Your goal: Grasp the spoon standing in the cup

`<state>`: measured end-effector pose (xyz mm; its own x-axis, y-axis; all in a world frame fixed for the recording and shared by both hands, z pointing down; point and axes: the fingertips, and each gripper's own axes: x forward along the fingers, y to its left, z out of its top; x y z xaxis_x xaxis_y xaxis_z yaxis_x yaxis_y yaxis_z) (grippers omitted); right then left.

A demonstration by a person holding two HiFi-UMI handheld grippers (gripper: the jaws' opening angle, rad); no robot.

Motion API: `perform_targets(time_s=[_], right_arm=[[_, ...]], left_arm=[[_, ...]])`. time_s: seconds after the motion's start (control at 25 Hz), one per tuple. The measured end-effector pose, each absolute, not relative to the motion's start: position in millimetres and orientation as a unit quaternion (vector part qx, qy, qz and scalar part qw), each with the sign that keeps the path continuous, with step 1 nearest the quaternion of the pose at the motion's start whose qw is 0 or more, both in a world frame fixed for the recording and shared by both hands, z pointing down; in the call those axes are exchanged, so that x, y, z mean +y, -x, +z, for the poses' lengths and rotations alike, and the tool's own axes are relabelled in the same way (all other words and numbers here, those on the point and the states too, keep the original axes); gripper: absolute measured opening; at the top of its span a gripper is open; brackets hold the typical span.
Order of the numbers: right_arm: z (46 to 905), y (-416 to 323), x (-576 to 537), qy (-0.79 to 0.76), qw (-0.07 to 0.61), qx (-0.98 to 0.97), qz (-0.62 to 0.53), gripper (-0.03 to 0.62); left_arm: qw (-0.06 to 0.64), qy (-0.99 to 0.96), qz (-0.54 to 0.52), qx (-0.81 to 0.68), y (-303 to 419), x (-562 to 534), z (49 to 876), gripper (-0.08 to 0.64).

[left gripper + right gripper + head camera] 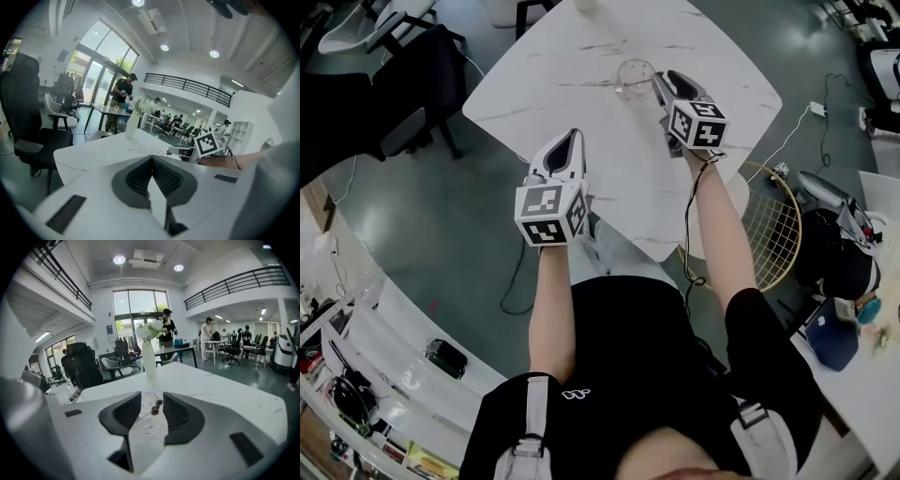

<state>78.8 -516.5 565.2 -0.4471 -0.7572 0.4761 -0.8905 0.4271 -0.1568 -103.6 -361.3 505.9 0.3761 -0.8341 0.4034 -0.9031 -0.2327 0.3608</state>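
Observation:
A clear glass cup (634, 73) stands on the white marble table (572, 66) near its far side. In the right gripper view the cup (144, 414) lies straight ahead, and a spoon (156, 406) with a dark beaded handle end stands in it. My right gripper (660, 84) is just right of the cup, open (152, 401), with the spoon's top in the gap between its pads and close to the right one. My left gripper (571, 141) hovers over the table's near left part, shut (151, 161) and holding nothing.
A white vase with flowers (149, 357) stands at the table's far edge beyond the cup. Dark office chairs (412, 75) are left of the table, and a round wire frame (773, 225) and cables lie on the floor to the right. People stand far behind.

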Motion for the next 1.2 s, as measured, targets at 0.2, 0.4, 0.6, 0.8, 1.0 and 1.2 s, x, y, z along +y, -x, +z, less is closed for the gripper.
perform_targets(time_s=[0.2, 0.4, 0.6, 0.8, 1.0, 1.2], right_arm=[[596, -79, -515, -0.495, 0.200, -0.817, 0.218, 0.175], [607, -74, -522, -0.496, 0.202, -0.812, 0.230, 0.142], [608, -75, -527, -0.509, 0.199, -0.804, 0.232, 0.078], [601, -76, -531, -0.520, 0.195, -0.801, 0.224, 0.066], [573, -77, -529, -0.527, 0.169, -0.807, 0.205, 0.043], [525, -69, -522, -0.510, 0.137, -0.832, 0.168, 0.043]], left_arm=[[0.278, -0.777, 0.072, -0.560, 107, -361, 511, 0.015], [0.276, -0.774, 0.078, -0.565, 113, -364, 514, 0.014], [0.275, -0.774, 0.083, -0.564, 114, -363, 514, 0.015], [0.270, -0.774, 0.083, -0.566, 117, -365, 512, 0.015], [0.276, -0.778, 0.077, -0.560, 116, -364, 511, 0.015], [0.268, -0.788, 0.069, -0.550, 112, -366, 500, 0.015]])
